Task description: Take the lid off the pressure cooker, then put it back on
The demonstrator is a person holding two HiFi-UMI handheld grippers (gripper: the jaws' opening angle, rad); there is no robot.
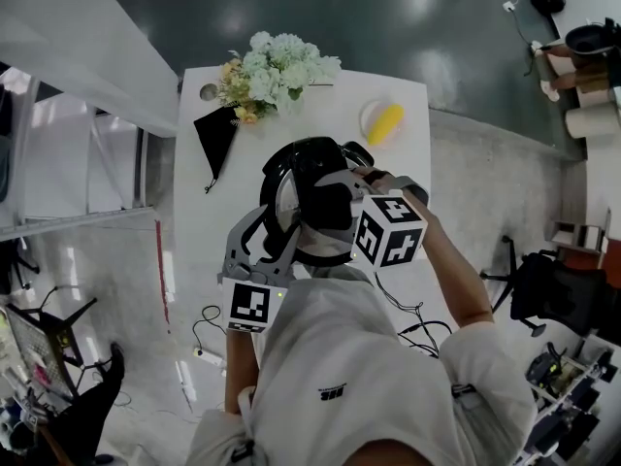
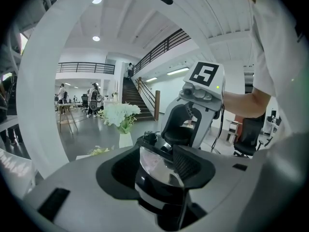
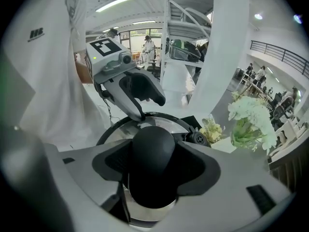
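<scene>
two pinches | left gripper (image 2: 150,166): pressure cooker (image 2: 154,194) | right gripper (image 3: 154,166): lid knob (image 3: 153,151) | shirt logo (image 1: 334,393) illegible

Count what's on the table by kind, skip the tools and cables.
pressure cooker: 1
flower bunch: 1
black cloth: 1
white plate: 1
yellow item on the plate, too small to identify: 1
Total: 5
</scene>
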